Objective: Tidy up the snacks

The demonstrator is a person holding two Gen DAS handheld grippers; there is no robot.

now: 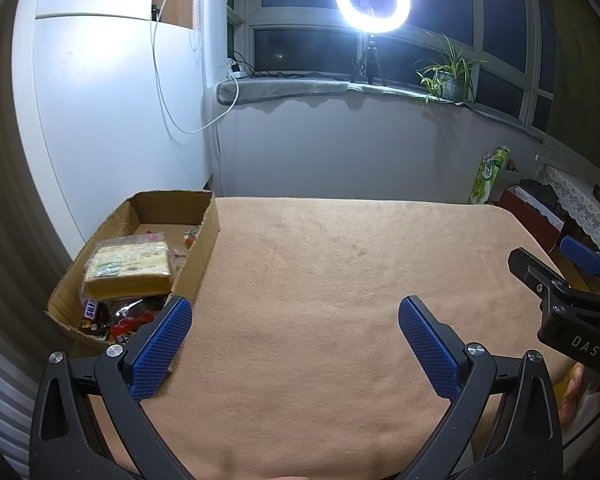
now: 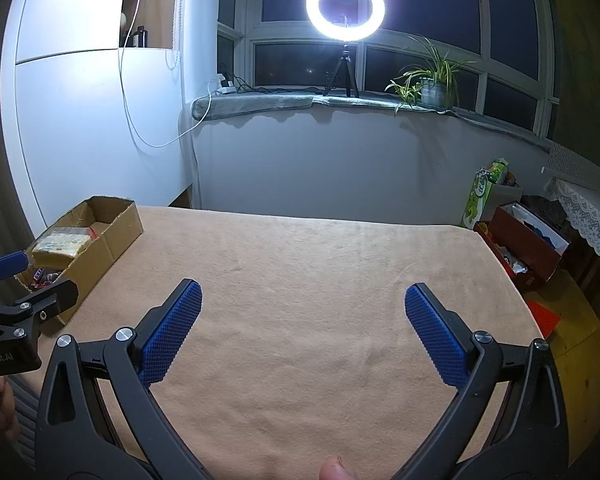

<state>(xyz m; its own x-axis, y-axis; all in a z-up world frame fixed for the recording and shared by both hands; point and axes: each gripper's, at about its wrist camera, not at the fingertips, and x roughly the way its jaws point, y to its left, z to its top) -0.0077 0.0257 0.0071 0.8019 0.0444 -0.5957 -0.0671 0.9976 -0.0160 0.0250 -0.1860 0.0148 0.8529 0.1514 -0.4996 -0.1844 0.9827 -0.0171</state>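
Two grippers hang over the tan cloth (image 1: 320,280) that covers the table, each with its blue pads spread wide and nothing between them. The left gripper (image 1: 295,316) sits just beside the cardboard box (image 1: 204,236), its left pad close against the near end of the box's right wall. The right gripper (image 2: 303,308) is well apart from the box, toward the opposite side of the cloth; in the left wrist view it shows as a black frame at the far right edge.

All the snacks in sight lie inside the box, which stands at the cloth's left edge. A clear-wrapped pack of yellow wafers (image 1: 130,270) lies across the middle of the box. At the box's near end, closest to the left gripper, sits a heap of small candy wrappers (image 1: 116,318), among them a brown bar with white lettering. A few more small packets (image 1: 190,238) lie at the far end, past the wafers.
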